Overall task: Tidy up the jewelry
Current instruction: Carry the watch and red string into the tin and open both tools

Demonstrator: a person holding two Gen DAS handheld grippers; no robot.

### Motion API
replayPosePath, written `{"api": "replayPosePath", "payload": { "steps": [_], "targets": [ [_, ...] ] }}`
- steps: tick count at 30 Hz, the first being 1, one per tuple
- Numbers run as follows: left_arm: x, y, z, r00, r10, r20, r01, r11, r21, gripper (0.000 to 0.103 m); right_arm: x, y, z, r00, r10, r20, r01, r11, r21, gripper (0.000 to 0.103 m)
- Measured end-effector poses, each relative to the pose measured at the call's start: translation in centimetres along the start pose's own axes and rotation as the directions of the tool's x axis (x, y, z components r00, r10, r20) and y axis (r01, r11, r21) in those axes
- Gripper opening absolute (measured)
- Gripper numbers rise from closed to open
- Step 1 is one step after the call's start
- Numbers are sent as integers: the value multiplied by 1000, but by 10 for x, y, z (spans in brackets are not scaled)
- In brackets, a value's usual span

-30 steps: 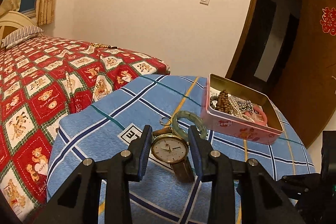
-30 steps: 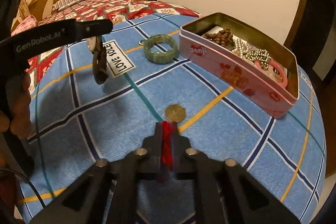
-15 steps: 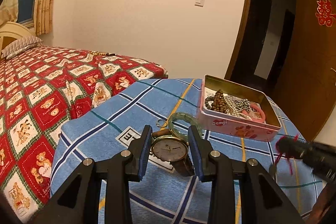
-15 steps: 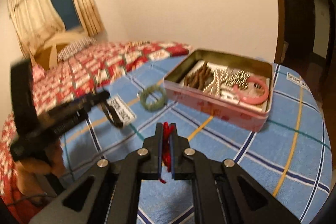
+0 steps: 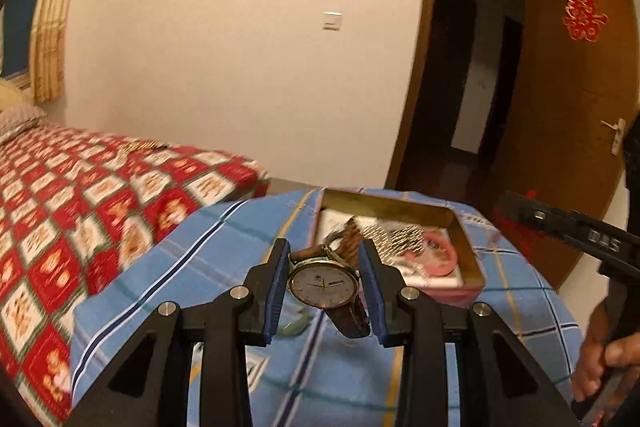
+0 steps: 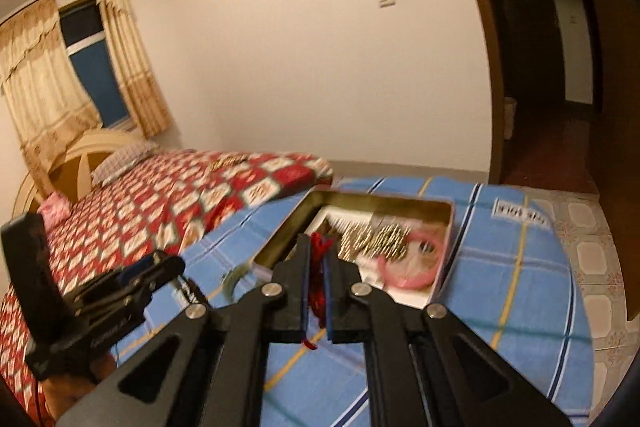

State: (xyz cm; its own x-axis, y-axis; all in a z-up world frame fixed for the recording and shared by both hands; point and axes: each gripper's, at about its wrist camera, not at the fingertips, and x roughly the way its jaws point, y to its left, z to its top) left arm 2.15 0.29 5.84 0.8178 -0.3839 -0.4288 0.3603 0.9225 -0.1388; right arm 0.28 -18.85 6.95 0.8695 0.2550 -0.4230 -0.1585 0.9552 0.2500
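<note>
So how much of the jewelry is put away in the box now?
Done: beads and a pink bangle already lie in the tin box. In hand: the left gripper clamps a watch, and the right gripper pinches a red cord; both are near the box. Left: a green bangle on the blue cloth.

Home bedroom, bed (image 6: 168,203) with patterned quilt, curtained window (image 6: 86,67), wooden door (image 5: 576,115)
</note>
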Motion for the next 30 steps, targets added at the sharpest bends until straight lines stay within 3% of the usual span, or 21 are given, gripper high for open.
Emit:
{"api": "replayPosePath", "payload": {
  "steps": [6,19,23,27,30],
  "targets": [
    [42,-29,14,998,-41,-39,42,999,33,36,27,-24,12,1000,-3,1,3,997,71,8],
    [133,-59,4,977,-29,-213,44,997,67,36,81,-57,-15,992,-31,-123,44,993,106,10],
    [142,-61,2,979,-6,-205,20,998,63,38,84,-73,-20,988,-52,-146,73,988,137,19],
    [140,-52,-1,981,-12,-193,15,1000,16,66,73,-82,-19,991,-71,-113,89,982,169,28],
    [131,-42,3,988,-15,-153,10,999,-32,69,62,-88,-16,996,-65,-59,75,977,199,53]
  ]
}}
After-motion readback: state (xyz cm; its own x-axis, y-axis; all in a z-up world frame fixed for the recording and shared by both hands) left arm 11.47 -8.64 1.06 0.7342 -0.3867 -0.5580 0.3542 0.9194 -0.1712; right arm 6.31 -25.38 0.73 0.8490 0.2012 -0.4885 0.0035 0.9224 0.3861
